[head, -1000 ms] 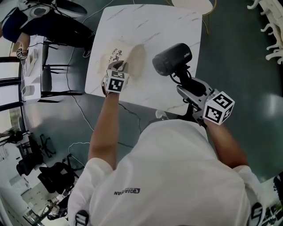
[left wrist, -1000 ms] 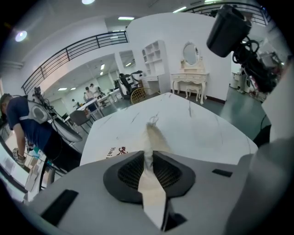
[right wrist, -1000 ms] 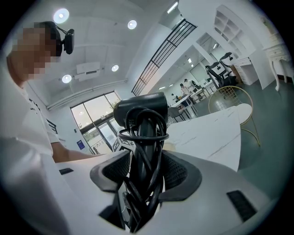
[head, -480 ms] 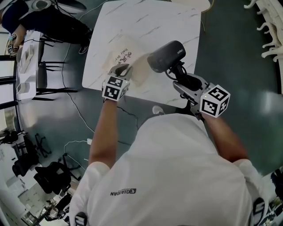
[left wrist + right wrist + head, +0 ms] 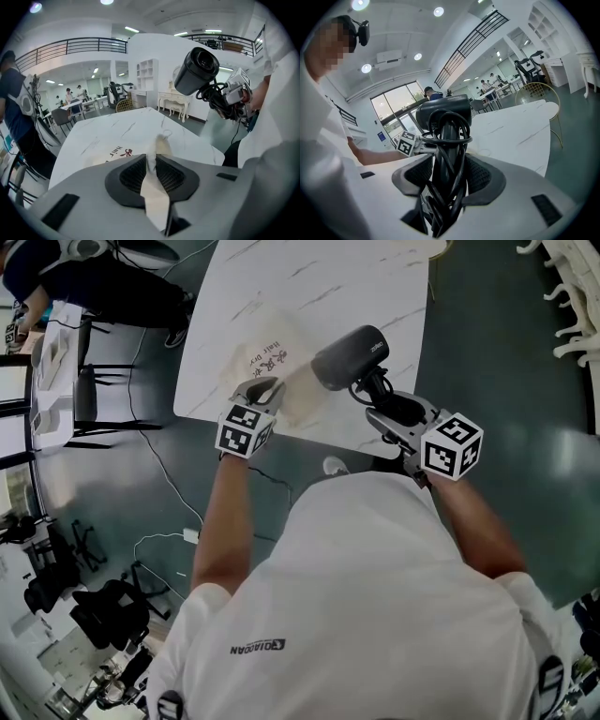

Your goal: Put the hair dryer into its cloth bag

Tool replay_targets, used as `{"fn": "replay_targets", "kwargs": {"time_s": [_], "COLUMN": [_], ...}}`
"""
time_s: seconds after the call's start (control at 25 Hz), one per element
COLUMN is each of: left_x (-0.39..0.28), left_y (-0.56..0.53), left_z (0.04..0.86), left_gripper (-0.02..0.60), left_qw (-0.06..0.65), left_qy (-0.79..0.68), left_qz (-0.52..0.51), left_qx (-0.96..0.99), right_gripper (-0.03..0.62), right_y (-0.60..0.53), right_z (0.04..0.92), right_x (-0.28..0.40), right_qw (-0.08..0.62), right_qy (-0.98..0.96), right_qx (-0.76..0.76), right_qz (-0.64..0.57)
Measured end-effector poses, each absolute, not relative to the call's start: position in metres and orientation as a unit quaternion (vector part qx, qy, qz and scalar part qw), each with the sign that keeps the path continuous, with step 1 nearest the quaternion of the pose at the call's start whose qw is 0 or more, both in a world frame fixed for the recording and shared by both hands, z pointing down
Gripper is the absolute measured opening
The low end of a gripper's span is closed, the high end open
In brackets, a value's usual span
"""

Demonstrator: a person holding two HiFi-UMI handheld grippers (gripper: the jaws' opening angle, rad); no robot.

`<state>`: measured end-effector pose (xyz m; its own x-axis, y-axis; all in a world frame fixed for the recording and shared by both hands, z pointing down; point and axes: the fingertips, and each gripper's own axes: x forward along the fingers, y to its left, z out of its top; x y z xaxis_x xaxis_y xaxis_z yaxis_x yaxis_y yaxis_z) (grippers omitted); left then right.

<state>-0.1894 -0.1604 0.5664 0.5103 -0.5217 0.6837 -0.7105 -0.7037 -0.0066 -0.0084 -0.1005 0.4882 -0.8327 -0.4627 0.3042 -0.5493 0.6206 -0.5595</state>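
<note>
A cream cloth bag (image 5: 272, 367) with dark lettering lies on the white marble table (image 5: 375, 287). My left gripper (image 5: 262, 390) is shut on the bag's near edge, and the cloth (image 5: 152, 173) runs up between its pads. The dark hair dryer (image 5: 349, 357) hangs in the air just right of the bag, its barrel pointing towards it. My right gripper (image 5: 382, 411) is shut on the dryer's handle, which has the black cord (image 5: 445, 159) wound round it. In the left gripper view the hair dryer (image 5: 197, 70) shows at the upper right, above the table.
The table's near edge (image 5: 319, 442) is close to my body. A dark chair (image 5: 94, 399) and a cable on the floor (image 5: 164, 465) are at the left. A person in dark clothes (image 5: 84, 277) sits at the far left. White furniture (image 5: 572, 296) stands at the right.
My left gripper has drawn the bag's edge towards the table's near side and to the right. The right gripper has brought the hair dryer left, closer to the bag.
</note>
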Motion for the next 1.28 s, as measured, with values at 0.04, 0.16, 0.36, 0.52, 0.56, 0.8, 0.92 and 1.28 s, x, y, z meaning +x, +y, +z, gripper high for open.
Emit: {"fn": "replay_targets", "kwargs": {"time_s": [0.04,0.16,0.36,0.52,0.56,0.8,0.92,1.28], "left_x": [-0.19,-0.19,-0.191,-0.195,-0.194,-0.183,-0.18,-0.158], "left_y": [-0.16,-0.162,-0.176,-0.178,-0.179,-0.181,-0.177,-0.171], "left_z": [0.566,0.564,0.555,0.555,0.553,0.549,0.55,0.543], "left_gripper": [0.083,0.086,0.089,0.089,0.089,0.089,0.089,0.087], "left_qw": [0.144,0.172,0.255,0.252,0.249,0.244,0.225,0.194], "left_qy": [-0.361,-0.369,-0.393,-0.391,-0.391,-0.385,-0.379,-0.363], "left_qz": [0.336,0.321,0.254,0.253,0.253,0.253,0.269,0.274], "left_qx": [0.858,0.855,0.846,0.848,0.849,0.854,0.856,0.869], "right_gripper": [0.227,0.227,0.227,0.226,0.227,0.225,0.225,0.225], "right_y": [-0.099,-0.097,-0.093,-0.082,-0.081,-0.081,-0.086,-0.107], "right_z": [0.49,0.499,0.539,0.578,0.584,0.612,0.62,0.64], "right_x": [-0.01,-0.015,-0.024,-0.041,-0.045,-0.053,-0.057,-0.071], "right_qw": [0.069,0.09,0.162,0.223,0.234,0.275,0.287,0.326], "right_qy": [-0.898,-0.899,-0.89,-0.884,-0.882,-0.874,-0.872,-0.862], "right_qx": [0.28,0.272,0.245,0.211,0.204,0.183,0.178,0.184], "right_qz": [0.331,0.33,0.349,0.353,0.354,0.357,0.354,0.342]}}
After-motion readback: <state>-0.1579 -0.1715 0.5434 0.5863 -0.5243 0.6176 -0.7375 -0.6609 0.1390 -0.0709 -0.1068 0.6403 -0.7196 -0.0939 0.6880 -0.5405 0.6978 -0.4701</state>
